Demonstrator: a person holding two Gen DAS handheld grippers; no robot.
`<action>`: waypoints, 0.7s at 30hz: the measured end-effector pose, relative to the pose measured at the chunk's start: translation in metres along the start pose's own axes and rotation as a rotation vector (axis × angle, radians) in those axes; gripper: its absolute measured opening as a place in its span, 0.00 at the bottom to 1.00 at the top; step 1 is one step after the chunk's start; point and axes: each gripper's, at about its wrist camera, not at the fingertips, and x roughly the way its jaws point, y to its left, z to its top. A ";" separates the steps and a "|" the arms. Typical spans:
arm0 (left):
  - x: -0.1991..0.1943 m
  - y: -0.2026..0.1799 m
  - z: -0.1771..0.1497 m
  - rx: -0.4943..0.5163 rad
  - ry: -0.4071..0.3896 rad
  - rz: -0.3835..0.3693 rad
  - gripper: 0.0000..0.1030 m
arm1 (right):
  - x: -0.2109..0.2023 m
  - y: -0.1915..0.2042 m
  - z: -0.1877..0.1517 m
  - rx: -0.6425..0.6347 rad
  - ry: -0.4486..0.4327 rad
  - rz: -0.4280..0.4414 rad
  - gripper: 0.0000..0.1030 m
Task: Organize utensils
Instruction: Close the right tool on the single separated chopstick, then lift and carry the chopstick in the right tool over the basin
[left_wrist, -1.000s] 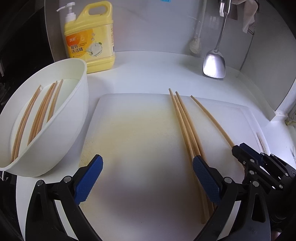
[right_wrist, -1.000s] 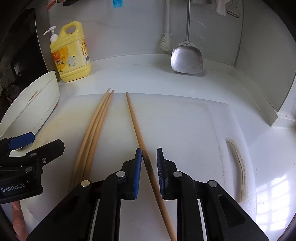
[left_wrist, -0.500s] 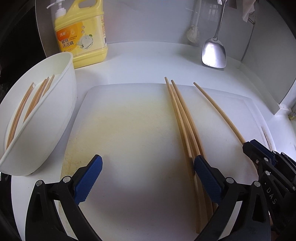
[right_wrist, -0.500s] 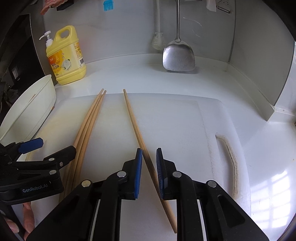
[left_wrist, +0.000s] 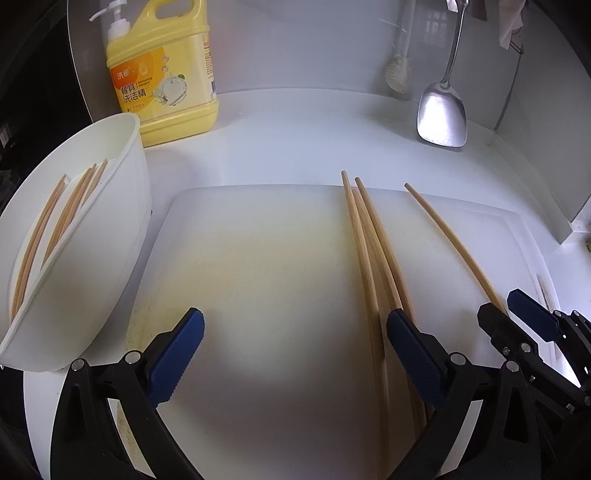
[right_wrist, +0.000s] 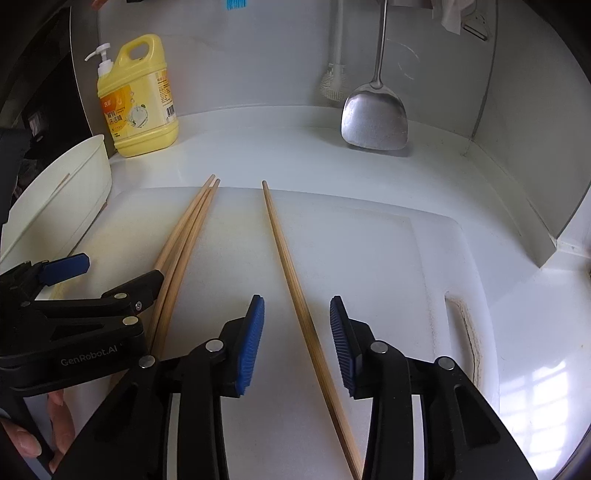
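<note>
A bundle of three wooden chopsticks (left_wrist: 373, 254) lies on the white cutting board (left_wrist: 266, 266); it also shows in the right wrist view (right_wrist: 184, 236). A single chopstick (right_wrist: 291, 273) lies to their right, also seen in the left wrist view (left_wrist: 450, 243). My right gripper (right_wrist: 297, 339) is open, its blue pads either side of the single chopstick without touching it. My left gripper (left_wrist: 295, 347) is open wide and empty over the board, its right pad beside the bundle. A white holder (left_wrist: 74, 236) at the left contains several chopsticks (left_wrist: 55, 221).
A yellow detergent bottle (left_wrist: 162, 74) stands at the back left. A metal spatula (left_wrist: 443, 110) and a brush (left_wrist: 399, 70) hang on the back wall. The sink wall rises at the right (right_wrist: 535, 166). The board has a handle slot (right_wrist: 465, 332) on its right side.
My right gripper was shut on the single chopstick and has now opened, leaving it on the board. The left gripper stayed open and shifted slightly.
</note>
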 end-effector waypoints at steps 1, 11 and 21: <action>0.000 0.000 0.000 0.002 0.000 -0.002 0.92 | 0.001 0.000 0.000 0.003 0.001 0.004 0.35; -0.011 -0.022 -0.001 0.077 -0.028 -0.051 0.34 | 0.002 0.006 0.002 -0.032 -0.006 0.001 0.09; -0.020 -0.016 -0.008 0.030 -0.006 -0.107 0.07 | -0.006 -0.007 -0.004 0.048 -0.009 0.069 0.06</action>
